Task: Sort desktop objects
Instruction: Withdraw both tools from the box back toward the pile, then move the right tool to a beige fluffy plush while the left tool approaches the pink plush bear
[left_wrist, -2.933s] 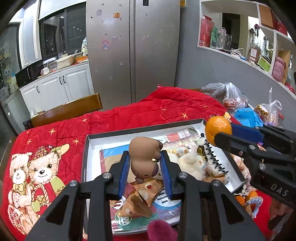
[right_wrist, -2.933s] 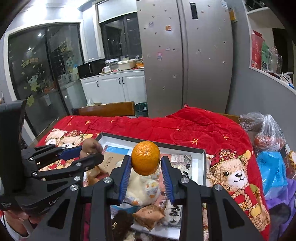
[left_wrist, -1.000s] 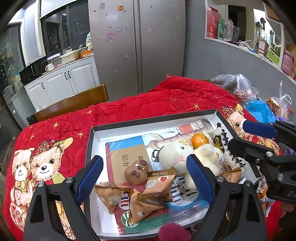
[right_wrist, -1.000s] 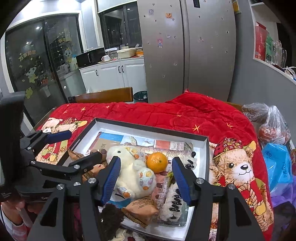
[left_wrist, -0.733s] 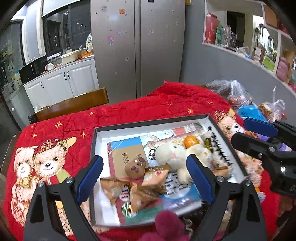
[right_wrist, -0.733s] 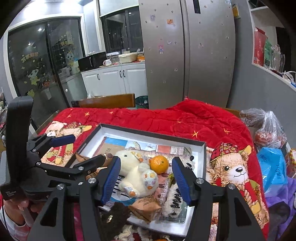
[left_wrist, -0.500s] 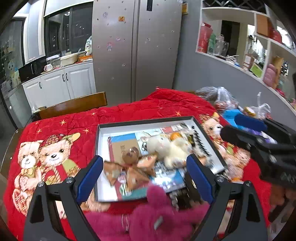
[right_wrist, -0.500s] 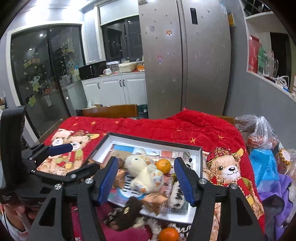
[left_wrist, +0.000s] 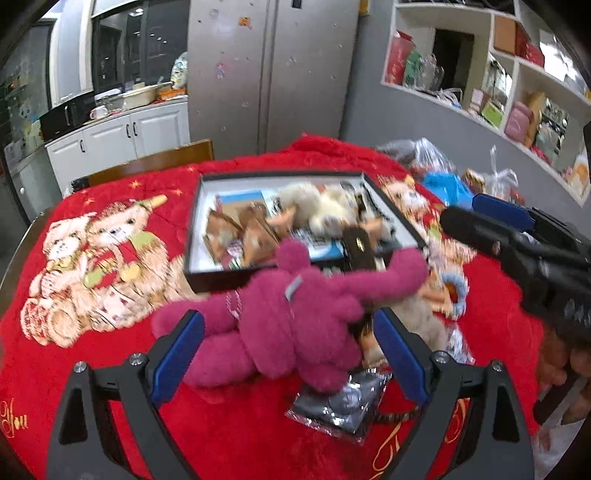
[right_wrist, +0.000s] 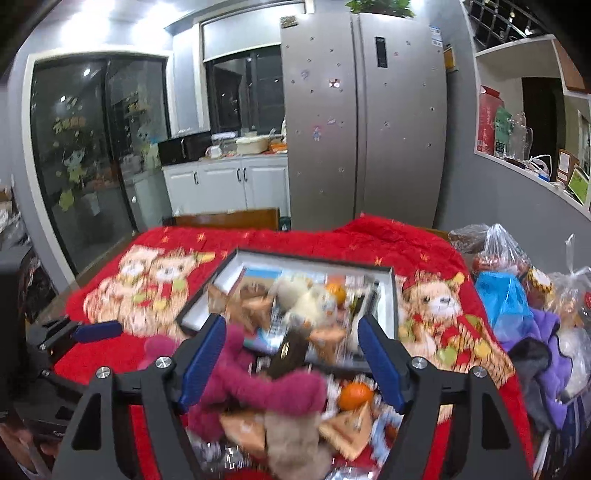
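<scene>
A black-rimmed tray (left_wrist: 192, 236) (right_wrist: 391, 295) on the red blanket holds snack packets (left_wrist: 255, 236), a white plush (left_wrist: 325, 210) (right_wrist: 306, 299) and an orange (right_wrist: 337, 290). In front of it lie a magenta plush (left_wrist: 291, 325) (right_wrist: 266, 387), a silver packet (left_wrist: 340, 406), a loose orange (right_wrist: 355, 395) and more packets (right_wrist: 347, 424). My left gripper (left_wrist: 290, 356) is open and empty, its jaws either side of the magenta plush. My right gripper (right_wrist: 291, 362) is open and empty above the loose pile; it also shows at the right of the left wrist view (left_wrist: 517, 240).
Plastic bags (right_wrist: 509, 280) and purple cloth (right_wrist: 546, 339) crowd the table's right side. A wooden chair back (left_wrist: 147, 162) stands behind the table. A fridge (right_wrist: 362, 129), white cabinets (right_wrist: 225, 184) and wall shelves (left_wrist: 480, 85) are beyond.
Both grippers let go of their loads into the tray, the brown toy and the orange, opened, then pulled back toward me. The magenta plush and loose pile came into view.
</scene>
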